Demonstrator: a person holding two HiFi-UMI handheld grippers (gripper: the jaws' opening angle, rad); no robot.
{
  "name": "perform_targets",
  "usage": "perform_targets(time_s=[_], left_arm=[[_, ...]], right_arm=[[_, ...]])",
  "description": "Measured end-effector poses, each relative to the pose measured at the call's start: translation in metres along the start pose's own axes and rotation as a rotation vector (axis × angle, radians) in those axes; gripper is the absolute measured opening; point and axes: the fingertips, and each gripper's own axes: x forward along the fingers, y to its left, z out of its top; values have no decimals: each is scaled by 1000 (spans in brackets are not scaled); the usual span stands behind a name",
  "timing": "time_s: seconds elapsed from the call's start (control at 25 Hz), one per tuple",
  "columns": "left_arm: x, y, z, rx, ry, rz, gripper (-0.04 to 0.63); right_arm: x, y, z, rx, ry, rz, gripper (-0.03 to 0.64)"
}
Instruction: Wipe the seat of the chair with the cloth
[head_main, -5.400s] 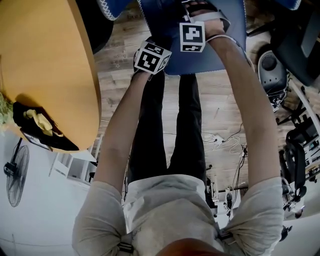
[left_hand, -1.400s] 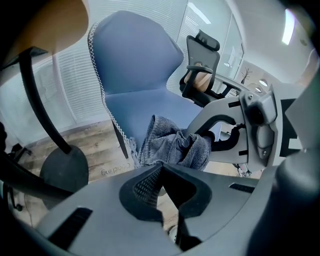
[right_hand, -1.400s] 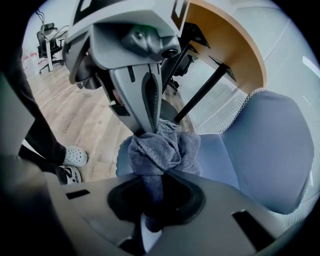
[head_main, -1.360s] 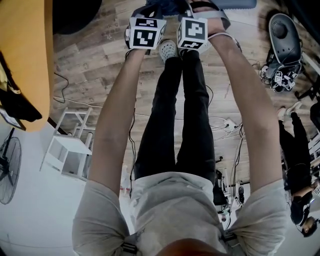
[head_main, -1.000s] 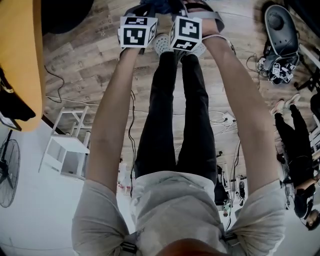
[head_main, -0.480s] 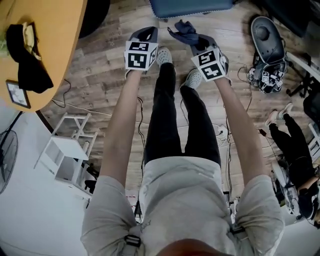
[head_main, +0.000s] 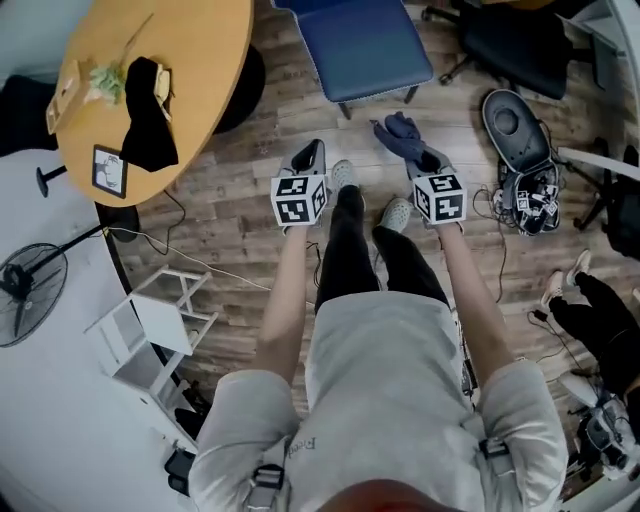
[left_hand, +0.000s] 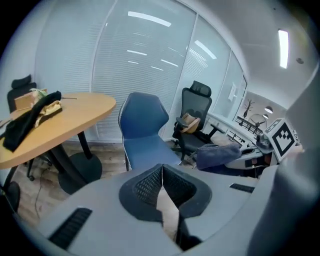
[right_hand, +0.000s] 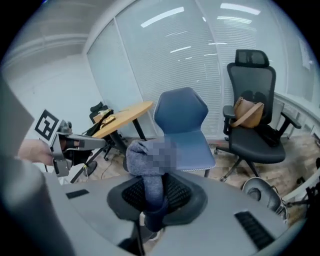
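— When the head view looks down, where do the two grippers stand?

— Both are held out in front of the person's legs (head_main: 350, 250), above the wooden floor (head_main: 240, 170). The left gripper (head_main: 309, 152) and the right gripper (head_main: 424, 162) are well apart from each other. A dark blue cloth (head_main: 397, 135) sticks out of the right one.

— And the chair?

— The chair (head_main: 350, 30) stands further ahead, and its blue seat (head_main: 380, 60) is bare. The cloth is near the front edge of the seat but does not touch it. At the left is a round wooden table (head_main: 200, 50) with a dark garment (head_main: 150, 125) lying on it.

— What does the left gripper view tell?

— Its jaws are pressed together and nothing is between them. Beyond them I see the chair (left_hand: 145, 130), the table (left_hand: 65, 117) and a black office chair (left_hand: 195, 117). At the right the cloth (left_hand: 217, 155) is held off the floor.

— And the right gripper view?

— The jaws there are clamped on the cloth (right_hand: 150, 170). One end is pinched between them and the rest bunches up above them. Behind the cloth is the chair (right_hand: 187, 125), with its seat turned toward the gripper. Beside it stands the office chair (right_hand: 255, 145) with a brown bag (right_hand: 247, 114) on it. The table (right_hand: 125, 117) is at the left.
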Motion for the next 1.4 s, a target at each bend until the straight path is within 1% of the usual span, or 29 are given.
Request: perform_targets(time_s=[0.08,0.28,0.4,0.6,0.72,0.88,1.04,1.2,1.4], left_arm=[[-22,-24,3,-19,-22,-2,28],[-62,-84,9,-55,-77,-21,28],[-70,-105,24,-49,-110,-27,28],[-97,-139,31,-36,-125,-35,28],[-111,-148,38,-13,-140,-27,28],[-124,-156,42,12,-148,-17,28],[-135,-150,42,-9,-149,-4,28],[-142,-146,47,-4,-152,0,28],[-144,-150,55,29,-154,-23,28]], right_arm=[[-27,1,5,39,-36,-4,54],[-87,8,16,86,-124,5,54],[-107,9,31,101,-193,20,54],[-156,11,23,113,-224,18,54],[-175,11,18,116,-236,13,54],[-190,11,12,76,-240,17,54],[-196,13,10,41,-246,13,54],[-203,14,13,47,-278,-1,54],[-203,13,16,63,-308,-17,54]])
